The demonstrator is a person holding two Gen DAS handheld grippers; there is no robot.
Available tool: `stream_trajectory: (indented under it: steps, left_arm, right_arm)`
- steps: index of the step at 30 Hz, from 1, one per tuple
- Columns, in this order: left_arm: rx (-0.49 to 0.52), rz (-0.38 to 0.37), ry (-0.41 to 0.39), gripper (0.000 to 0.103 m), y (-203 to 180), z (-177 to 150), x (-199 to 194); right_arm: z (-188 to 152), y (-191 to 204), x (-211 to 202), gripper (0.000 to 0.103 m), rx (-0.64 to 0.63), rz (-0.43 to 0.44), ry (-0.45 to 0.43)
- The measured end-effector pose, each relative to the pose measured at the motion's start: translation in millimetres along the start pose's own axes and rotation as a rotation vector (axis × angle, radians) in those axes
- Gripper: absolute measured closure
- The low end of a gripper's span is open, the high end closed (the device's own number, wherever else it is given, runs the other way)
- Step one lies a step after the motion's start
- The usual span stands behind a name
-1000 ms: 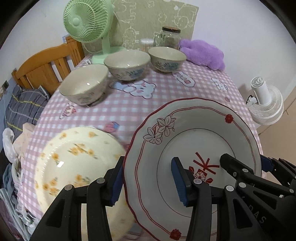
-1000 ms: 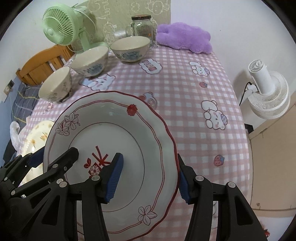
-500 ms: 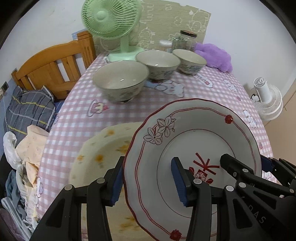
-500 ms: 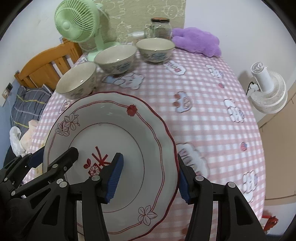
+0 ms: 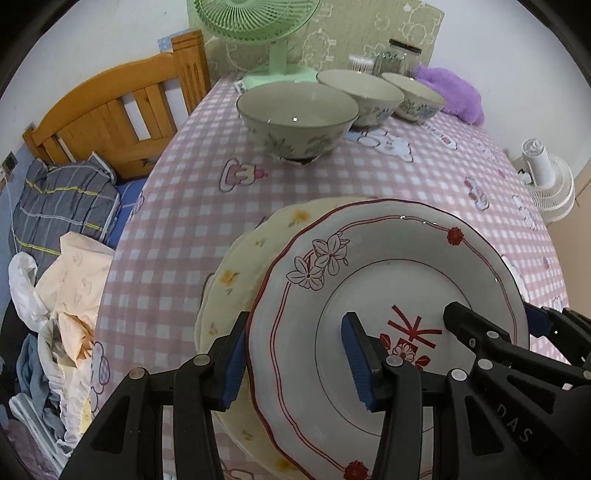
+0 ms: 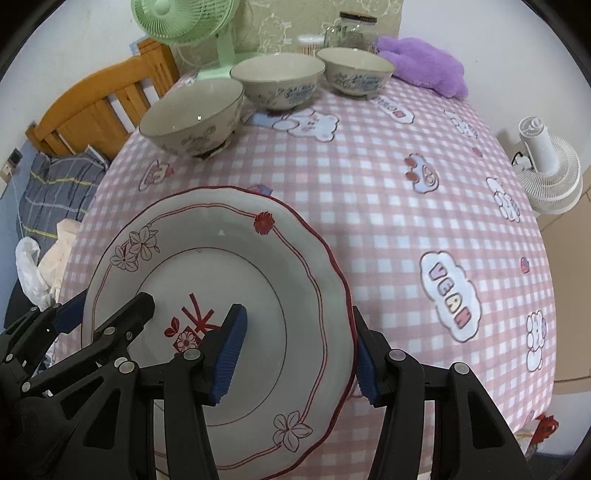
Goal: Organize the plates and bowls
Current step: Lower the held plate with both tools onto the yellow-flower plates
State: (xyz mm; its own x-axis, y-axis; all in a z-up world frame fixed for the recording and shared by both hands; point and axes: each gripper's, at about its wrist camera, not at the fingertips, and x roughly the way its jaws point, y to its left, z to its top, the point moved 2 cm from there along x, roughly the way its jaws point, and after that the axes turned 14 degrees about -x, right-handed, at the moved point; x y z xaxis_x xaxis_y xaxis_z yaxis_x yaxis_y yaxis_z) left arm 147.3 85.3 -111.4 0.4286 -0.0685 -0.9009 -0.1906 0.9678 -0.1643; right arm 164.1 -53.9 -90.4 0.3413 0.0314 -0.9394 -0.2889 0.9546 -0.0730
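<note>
A white plate with red rim and flower prints (image 5: 399, 266) (image 6: 207, 266) is held between both grippers. My left gripper (image 5: 295, 362) is shut on its left rim and my right gripper (image 6: 295, 354) is shut on its right rim. In the left wrist view the plate sits above a cream plate with yellow flowers (image 5: 240, 273) on the pink checked tablecloth (image 6: 388, 192); the cream plate is hidden in the right wrist view. Three floral bowls stand in a row at the far side: near bowl (image 5: 295, 118) (image 6: 192, 118), middle bowl (image 5: 364, 92) (image 6: 279, 79), far bowl (image 5: 415, 96) (image 6: 356, 72).
A green fan (image 5: 266, 37), a glass jar (image 6: 351, 27) and a purple plush (image 6: 424, 64) stand at the table's far edge. A wooden bed frame (image 5: 110, 114) with clothes (image 5: 59, 206) lies left of the table. A white fan (image 6: 546, 173) stands on the floor at right.
Both grippers carried the red-rimmed plate leftward over the cream plate, which now lies mostly beneath it. The bowls appear closer.
</note>
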Motion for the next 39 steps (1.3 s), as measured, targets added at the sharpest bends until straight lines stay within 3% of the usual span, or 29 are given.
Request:
stream_trajectory:
  steps: [10,17,22,39]
  left_arm:
    - [0.036,0.011,0.007,0.056,-4.5,-1.3,5.3]
    - [0.037,0.01,-0.004,0.056,-3.3,-2.9,5.2]
    - [0.034,0.02,-0.007,0.056,-3.3,-2.5,5.1]
    - [0.039,0.147,-0.066,0.056,8.5,8.0,4.4]
  right_arm:
    - [-1.2,-1.0,7.5,0.047,0.026,-0.035,0.018]
    - [-5.6,-8.0,0.2,0.047,0.028,-0.013,0.019]
    - [-10.4,-20.2,-12.5,0.076,0.038,0.017,-0.006]
    - [3.8,0.5,2.7,0.077,-0.003,0.045,0.002]
